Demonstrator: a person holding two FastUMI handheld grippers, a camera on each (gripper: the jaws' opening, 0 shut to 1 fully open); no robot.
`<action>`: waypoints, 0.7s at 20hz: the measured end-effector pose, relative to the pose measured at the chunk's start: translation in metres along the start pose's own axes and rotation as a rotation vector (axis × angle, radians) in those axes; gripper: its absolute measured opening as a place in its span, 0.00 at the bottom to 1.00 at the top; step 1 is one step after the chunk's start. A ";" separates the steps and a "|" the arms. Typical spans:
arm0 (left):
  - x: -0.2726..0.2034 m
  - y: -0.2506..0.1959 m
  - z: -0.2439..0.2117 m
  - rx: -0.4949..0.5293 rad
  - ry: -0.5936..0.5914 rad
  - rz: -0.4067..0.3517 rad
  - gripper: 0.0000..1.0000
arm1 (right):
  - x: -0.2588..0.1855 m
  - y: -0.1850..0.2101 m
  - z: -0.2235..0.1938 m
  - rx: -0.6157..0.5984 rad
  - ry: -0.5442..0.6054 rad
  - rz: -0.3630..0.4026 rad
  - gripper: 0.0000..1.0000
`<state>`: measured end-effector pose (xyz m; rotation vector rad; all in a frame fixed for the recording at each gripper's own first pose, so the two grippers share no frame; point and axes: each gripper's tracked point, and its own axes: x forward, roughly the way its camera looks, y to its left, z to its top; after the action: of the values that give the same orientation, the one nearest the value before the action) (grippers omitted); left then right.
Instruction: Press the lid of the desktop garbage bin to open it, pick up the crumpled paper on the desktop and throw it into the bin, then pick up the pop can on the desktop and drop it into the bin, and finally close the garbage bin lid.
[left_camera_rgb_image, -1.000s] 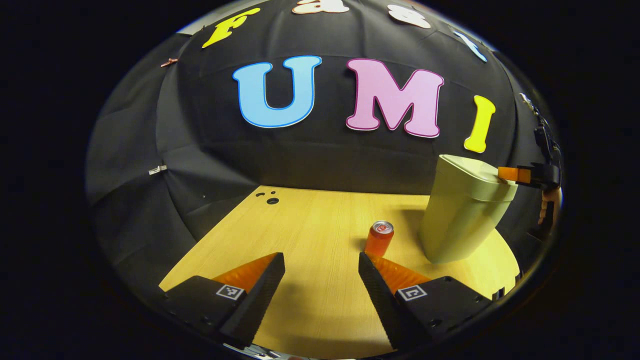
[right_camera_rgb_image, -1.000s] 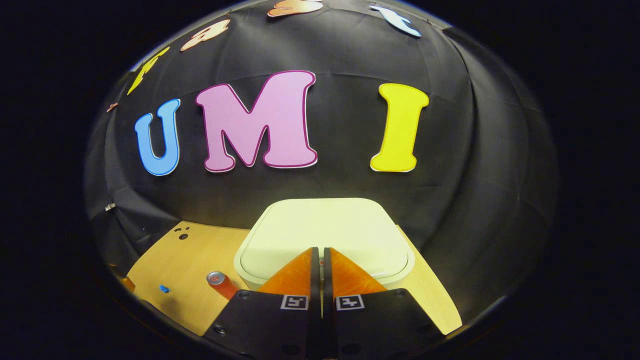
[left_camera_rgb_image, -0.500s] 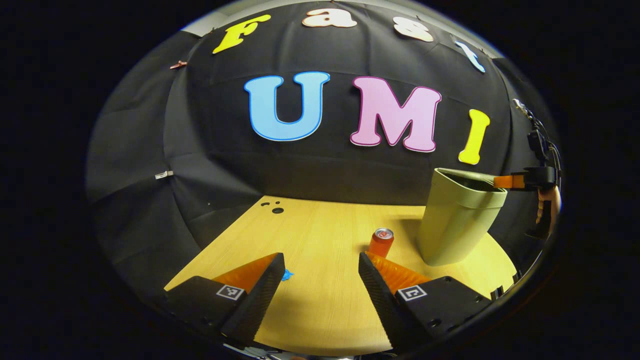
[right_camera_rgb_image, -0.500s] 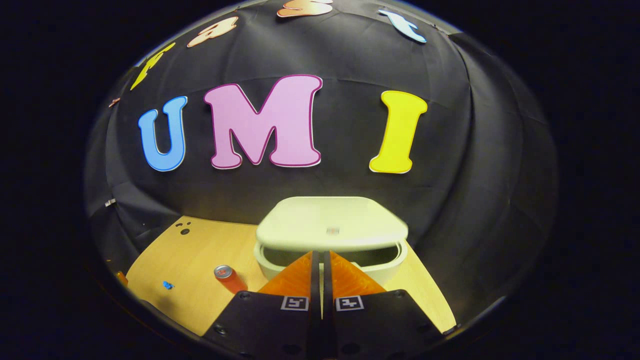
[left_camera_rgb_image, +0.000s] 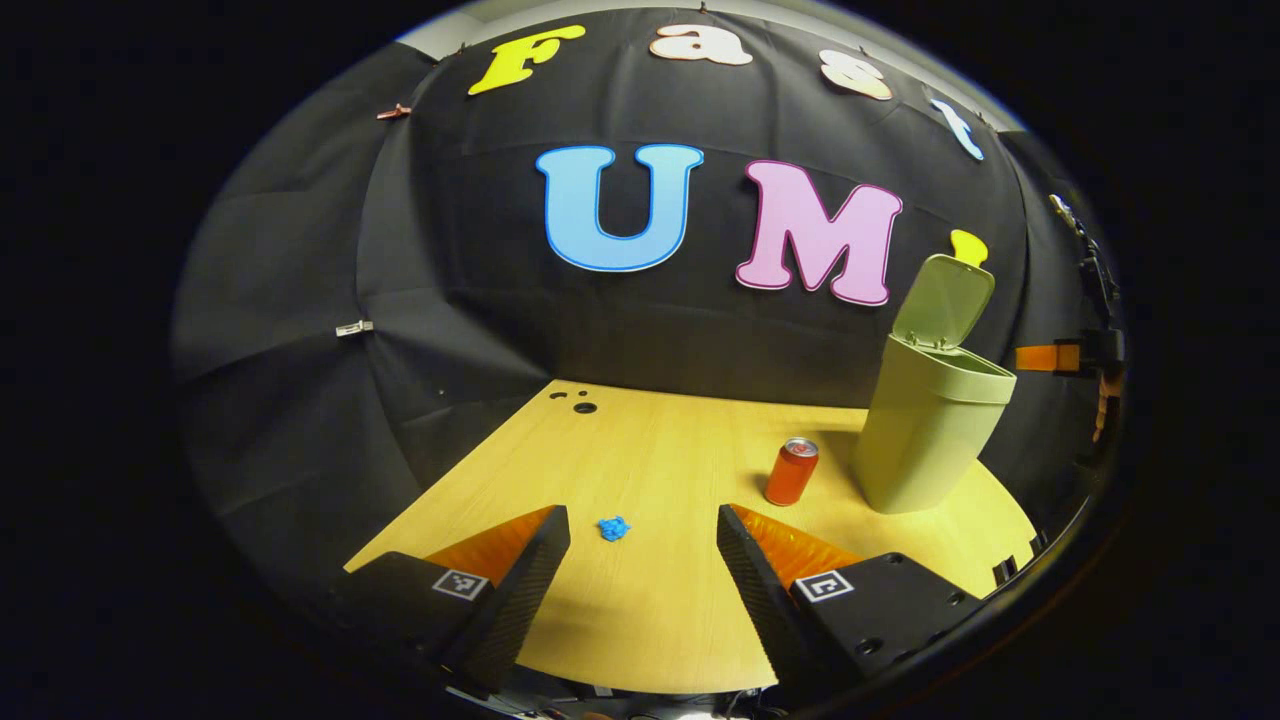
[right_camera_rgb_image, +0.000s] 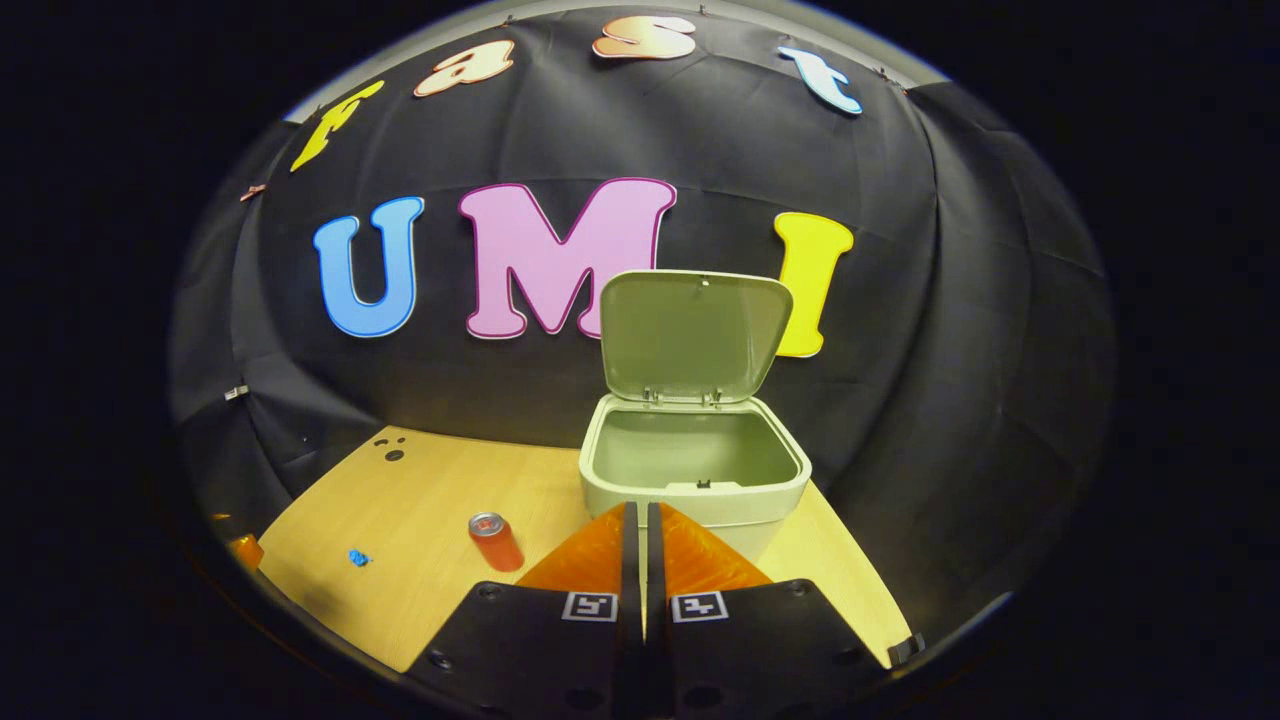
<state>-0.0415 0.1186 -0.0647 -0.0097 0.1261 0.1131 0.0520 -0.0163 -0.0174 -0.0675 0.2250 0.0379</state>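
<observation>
Lid (right_camera_rgb_image: 697, 335) now upright — bin (right_camera_rgb_image: 694, 482) open, right tool (right_camera_rgb_image: 640, 515) pulled back

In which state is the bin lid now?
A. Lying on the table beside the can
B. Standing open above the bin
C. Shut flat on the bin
B: in the right gripper view the lid stands up at the back of the bin, hinged to it, and the inside shows.
</observation>
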 end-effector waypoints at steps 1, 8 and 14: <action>0.002 0.003 -0.003 -0.005 0.009 0.001 0.95 | -0.003 0.003 -0.001 0.004 -0.001 0.005 0.05; 0.042 0.021 -0.028 0.009 0.072 0.030 0.96 | 0.003 0.003 -0.019 0.027 0.014 0.010 0.05; 0.104 0.026 -0.056 0.037 0.154 0.056 0.96 | 0.012 -0.006 -0.058 0.039 0.091 0.022 0.70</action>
<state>0.0510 0.1547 -0.1336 0.0222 0.2823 0.1657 0.0512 -0.0262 -0.0763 -0.0275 0.3176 0.0524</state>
